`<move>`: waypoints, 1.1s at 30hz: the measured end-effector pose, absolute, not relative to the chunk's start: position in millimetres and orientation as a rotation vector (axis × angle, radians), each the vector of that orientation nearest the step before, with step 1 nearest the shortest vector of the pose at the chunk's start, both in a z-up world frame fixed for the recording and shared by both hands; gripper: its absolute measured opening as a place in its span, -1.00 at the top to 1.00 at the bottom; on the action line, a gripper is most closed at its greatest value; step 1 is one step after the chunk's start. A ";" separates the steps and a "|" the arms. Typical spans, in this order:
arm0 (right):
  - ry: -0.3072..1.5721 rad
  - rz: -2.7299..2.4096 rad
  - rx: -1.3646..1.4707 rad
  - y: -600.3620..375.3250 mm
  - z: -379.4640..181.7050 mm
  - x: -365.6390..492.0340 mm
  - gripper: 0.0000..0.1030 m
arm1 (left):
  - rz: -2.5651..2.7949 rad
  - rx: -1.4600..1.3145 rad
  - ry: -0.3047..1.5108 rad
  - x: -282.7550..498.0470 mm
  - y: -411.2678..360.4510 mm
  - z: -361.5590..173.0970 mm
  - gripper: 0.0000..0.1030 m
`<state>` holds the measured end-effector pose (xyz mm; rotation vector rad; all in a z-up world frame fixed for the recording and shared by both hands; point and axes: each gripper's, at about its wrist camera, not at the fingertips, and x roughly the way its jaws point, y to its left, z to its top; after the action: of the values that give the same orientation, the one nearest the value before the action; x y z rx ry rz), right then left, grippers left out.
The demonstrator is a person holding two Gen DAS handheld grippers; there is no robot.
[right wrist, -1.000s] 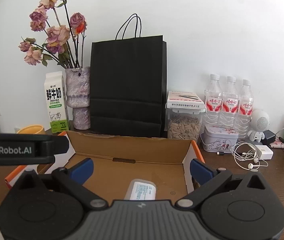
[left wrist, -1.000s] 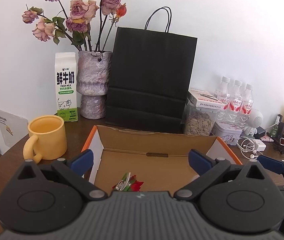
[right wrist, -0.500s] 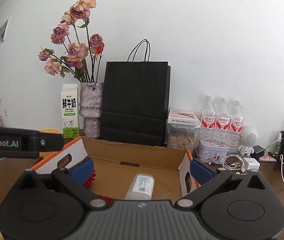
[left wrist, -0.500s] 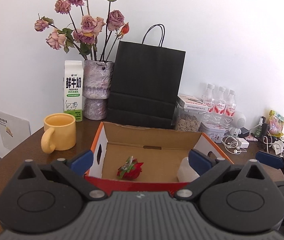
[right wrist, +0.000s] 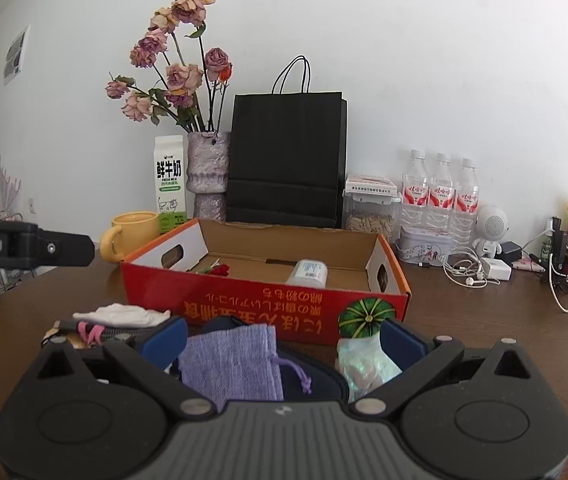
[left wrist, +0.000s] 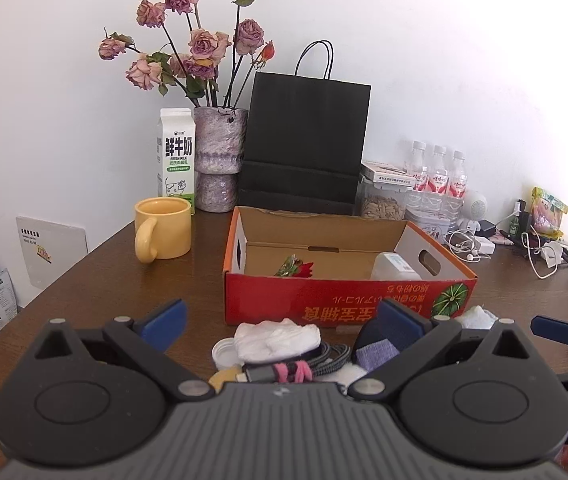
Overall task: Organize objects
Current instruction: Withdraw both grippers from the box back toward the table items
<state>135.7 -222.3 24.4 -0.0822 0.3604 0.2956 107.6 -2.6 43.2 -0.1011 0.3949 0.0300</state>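
Note:
A red open cardboard box (left wrist: 348, 302) (right wrist: 264, 308) stands mid-table. Inside lie a red rose clip (left wrist: 298, 269) (right wrist: 216, 270) and a white plastic bottle (left wrist: 394, 266) (right wrist: 308, 273). Loose items lie in front of it: a white crumpled bag (left wrist: 276, 338) (right wrist: 122, 316), a coiled cable with pink ties (left wrist: 292, 368), a white lid (left wrist: 224, 352), a purple drawstring pouch (right wrist: 232, 360) and an iridescent wrapper (right wrist: 366, 364). My left gripper (left wrist: 280, 318) is open and empty above the bag and cable. My right gripper (right wrist: 282, 338) is open and empty over the pouch.
A yellow mug (left wrist: 162, 228), milk carton (left wrist: 176, 156), vase of dried roses (left wrist: 218, 160) and black paper bag (left wrist: 304, 144) stand behind the box. Water bottles (right wrist: 438, 196), a seed container (right wrist: 370, 208), a tin, earphones (right wrist: 468, 270) and chargers crowd the back right.
Both grippers have pulled back from over the box toward the table's front. The loose items in front of the box have come into view between the fingers.

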 end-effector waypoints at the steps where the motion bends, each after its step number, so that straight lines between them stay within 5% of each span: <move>1: 0.370 0.297 -0.085 -223.5 20.8 129.1 -1.00 | 0.029 -0.100 0.399 103.5 -1.4 41.2 -1.00; 15: 0.486 0.379 -0.175 -212.7 -21.1 75.4 -0.93 | 0.026 -0.071 0.478 47.3 8.9 1.9 -1.00; 23: 0.546 0.399 -0.143 -202.3 -18.6 98.7 -0.23 | 0.021 -0.072 0.486 41.9 9.4 -0.9 -1.00; 33: 0.604 0.411 -0.124 -194.7 -29.4 113.0 0.25 | 0.006 -0.071 0.494 40.4 7.0 -2.3 -1.00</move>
<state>113.0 -194.7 -29.4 -0.1237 0.6043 0.4109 40.4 7.0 -2.3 -0.0713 0.4942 0.0061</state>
